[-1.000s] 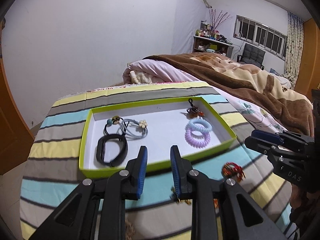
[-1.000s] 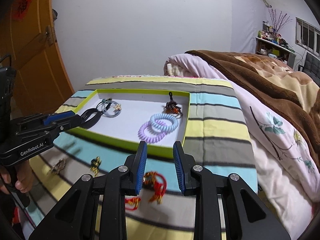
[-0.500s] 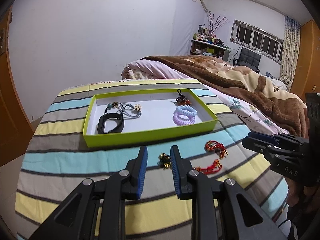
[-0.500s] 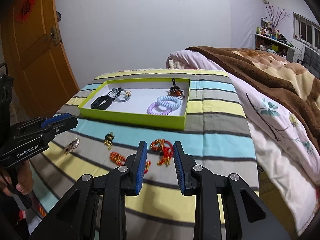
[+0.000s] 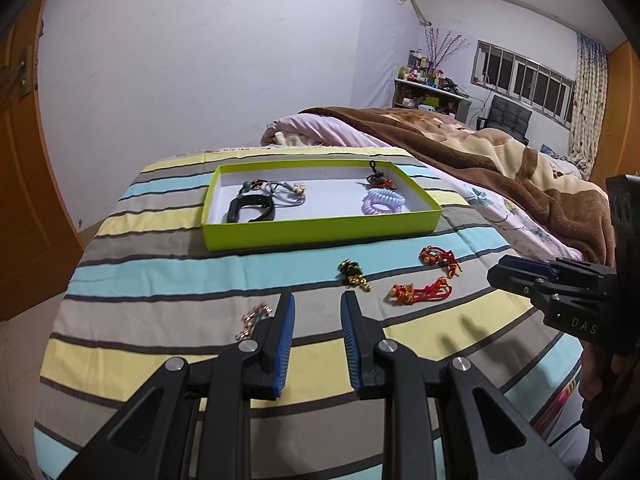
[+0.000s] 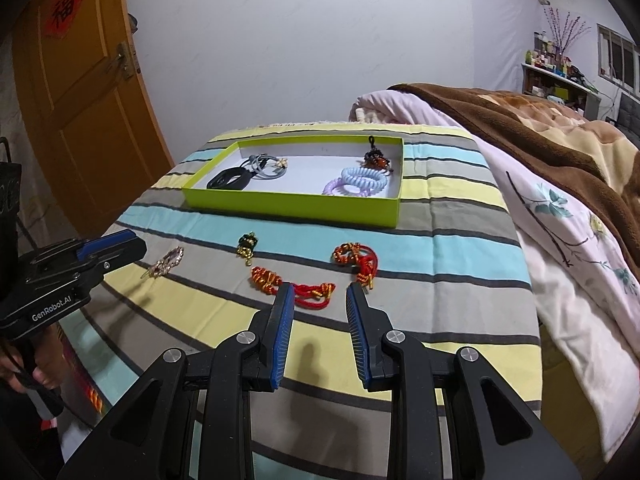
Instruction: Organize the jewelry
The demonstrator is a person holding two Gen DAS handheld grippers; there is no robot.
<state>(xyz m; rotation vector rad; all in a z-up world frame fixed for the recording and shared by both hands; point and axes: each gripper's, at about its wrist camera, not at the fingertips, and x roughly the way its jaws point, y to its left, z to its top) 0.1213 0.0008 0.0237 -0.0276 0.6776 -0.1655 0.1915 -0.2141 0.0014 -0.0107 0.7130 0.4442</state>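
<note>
Both claws — left claw [image 5: 317,300] and right claw [image 6: 319,290] — hang apart, empty; the red knotted cord [image 6: 294,282] could snag the striped cloth [image 6: 460,248] when pinched.

Tray [image 5: 320,230] sat on the bench [image 5: 168,276] ahead of my tools. In it: wristband [image 5: 251,209] and hair ties [image 5: 286,193] at left, coil bands [image 5: 382,202] and a charm [image 5: 378,178] at right. Before the tray on the bench lay four loose pieces: brooch [image 6: 166,262] leftmost, small charm [image 6: 246,244], then two knotted cords [image 6: 294,283] [image 6: 356,258] rightward. Bed [image 6: 560,184] lay to the right.
</note>
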